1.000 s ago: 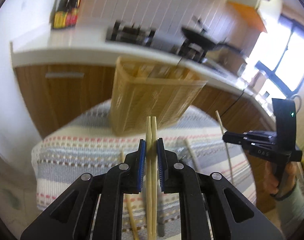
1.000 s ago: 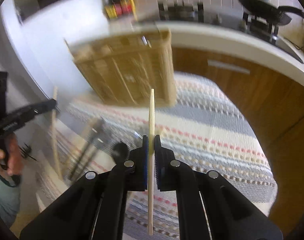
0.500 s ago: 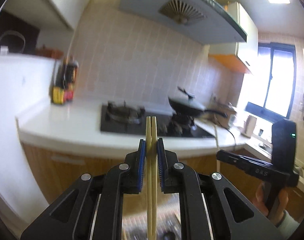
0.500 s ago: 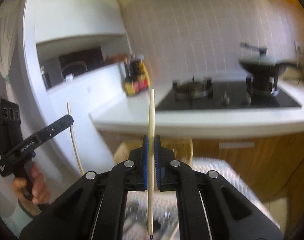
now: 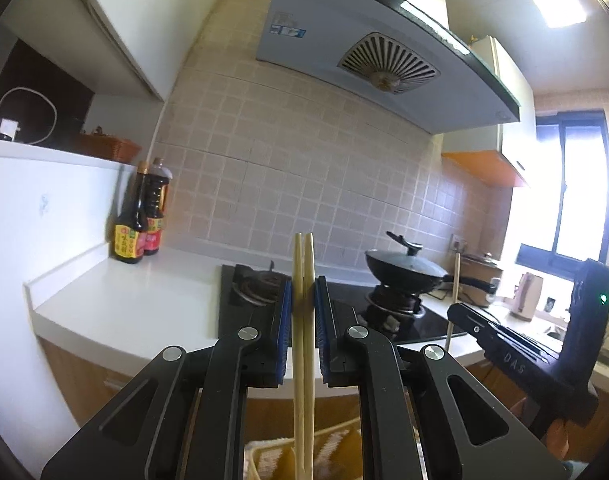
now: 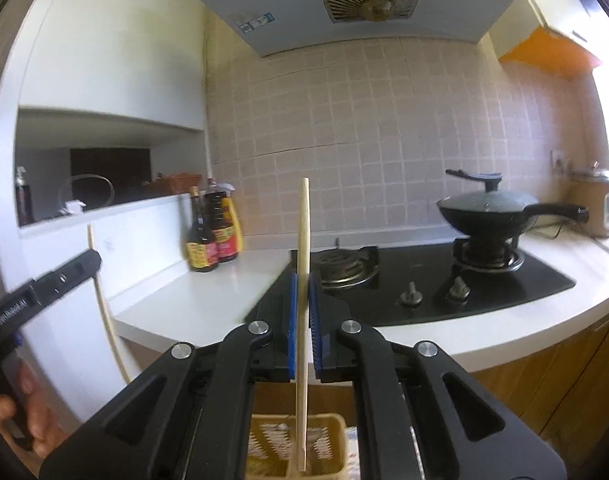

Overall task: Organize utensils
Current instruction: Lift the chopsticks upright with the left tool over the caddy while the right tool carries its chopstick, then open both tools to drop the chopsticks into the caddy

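Note:
My left gripper (image 5: 303, 284) is shut on a pair of pale wooden chopsticks (image 5: 303, 344), held upright. My right gripper (image 6: 301, 280) is shut on a single wooden chopstick (image 6: 303, 312), also upright, its lower end hanging over the yellow slatted utensil basket (image 6: 328, 450). The basket's rim shows at the bottom of the left wrist view (image 5: 264, 452). Each gripper appears in the other's view: the right one (image 5: 456, 312) with its chopstick, the left one (image 6: 94, 258) with its chopsticks.
A white counter (image 6: 208, 300) carries a black gas hob (image 6: 424, 280), a lidded black wok (image 6: 488, 208) and sauce bottles (image 6: 208, 236). A range hood (image 6: 364, 0) hangs above. Wooden cabinet fronts (image 6: 576, 364) stand below the counter.
Both grippers have tilted up from the striped cloth and basket to face the hob and tiled wall. The basket has dropped to the bottom edge. Both grips are unchanged.

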Demonstrator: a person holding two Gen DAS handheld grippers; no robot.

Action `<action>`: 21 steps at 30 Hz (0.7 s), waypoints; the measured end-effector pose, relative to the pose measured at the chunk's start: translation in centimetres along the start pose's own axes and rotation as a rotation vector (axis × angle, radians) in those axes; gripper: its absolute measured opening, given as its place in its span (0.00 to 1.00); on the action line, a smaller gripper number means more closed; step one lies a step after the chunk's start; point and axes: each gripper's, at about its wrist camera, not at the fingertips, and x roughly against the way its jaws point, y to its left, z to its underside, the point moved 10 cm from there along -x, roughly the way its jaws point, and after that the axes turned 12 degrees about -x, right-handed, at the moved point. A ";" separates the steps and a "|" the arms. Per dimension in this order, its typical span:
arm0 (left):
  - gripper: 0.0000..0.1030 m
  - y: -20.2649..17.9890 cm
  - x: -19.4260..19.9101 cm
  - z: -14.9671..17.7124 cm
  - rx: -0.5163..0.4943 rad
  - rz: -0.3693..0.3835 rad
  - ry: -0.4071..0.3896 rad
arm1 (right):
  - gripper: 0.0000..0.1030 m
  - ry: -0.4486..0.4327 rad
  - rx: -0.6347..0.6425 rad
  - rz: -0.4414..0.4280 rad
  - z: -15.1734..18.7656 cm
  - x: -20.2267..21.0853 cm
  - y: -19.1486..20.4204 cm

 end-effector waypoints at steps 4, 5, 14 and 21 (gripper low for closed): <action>0.10 0.1 -1.3 1.2 -0.023 -0.020 0.007 | 0.04 0.009 0.041 0.010 1.9 -1.8 0.1; 0.10 0.1 -1.6 1.6 -0.028 -0.021 0.009 | 0.04 0.001 0.043 0.015 2.3 -2.1 -0.1; 0.10 0.5 -3.1 5.0 -0.028 -0.018 0.051 | 0.04 0.012 0.029 0.020 4.8 -3.7 -1.3; 0.10 0.0 -3.1 6.7 -0.040 0.008 0.079 | 0.05 0.038 0.005 0.019 6.8 -3.5 -2.1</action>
